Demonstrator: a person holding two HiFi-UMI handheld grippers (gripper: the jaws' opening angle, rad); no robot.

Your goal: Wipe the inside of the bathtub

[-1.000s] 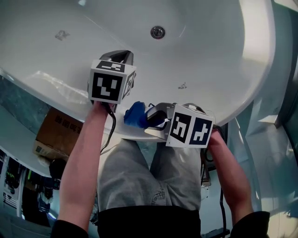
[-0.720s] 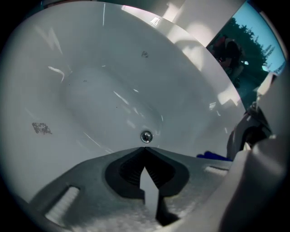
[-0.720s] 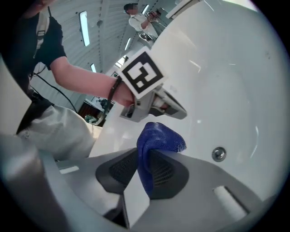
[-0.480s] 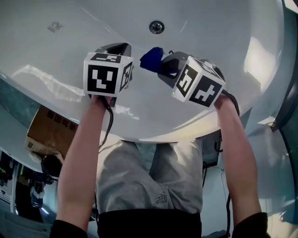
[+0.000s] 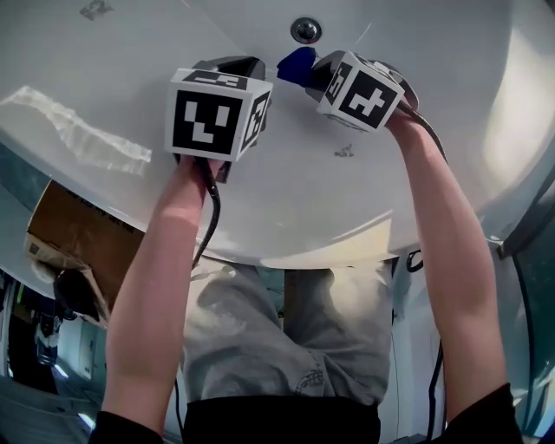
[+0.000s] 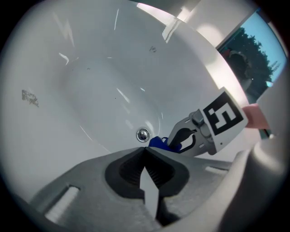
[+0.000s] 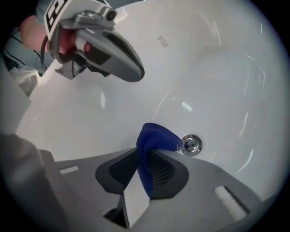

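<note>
The white bathtub point(image 5: 416, 130) fills the upper head view, its chrome drain point(image 5: 305, 29) at the top. My right gripper point(image 5: 299, 68) is shut on a blue cloth point(image 5: 293, 63) and hangs over the tub's inside, just short of the drain. In the right gripper view the blue cloth point(image 7: 152, 145) sticks up out of the closed jaws beside the drain point(image 7: 191, 144). My left gripper point(image 5: 232, 65) hovers to the left of it, shut and holding nothing. From the left gripper view the jaws meet at the tips point(image 6: 146, 149), with the drain point(image 6: 142, 134) and cloth point(image 6: 156, 142) beyond.
A small grey smudge point(image 5: 344, 153) marks the tub wall near the front rim point(image 5: 286, 251); another sits at the top left point(image 5: 94, 10). A crumpled clear plastic strip point(image 5: 74, 130) lies on the left rim. A cardboard box point(image 5: 74, 238) stands on the floor at the left.
Both grippers have moved forward from the tub's rim into the tub. The right gripper carried the blue cloth from the rim up to the drain.
</note>
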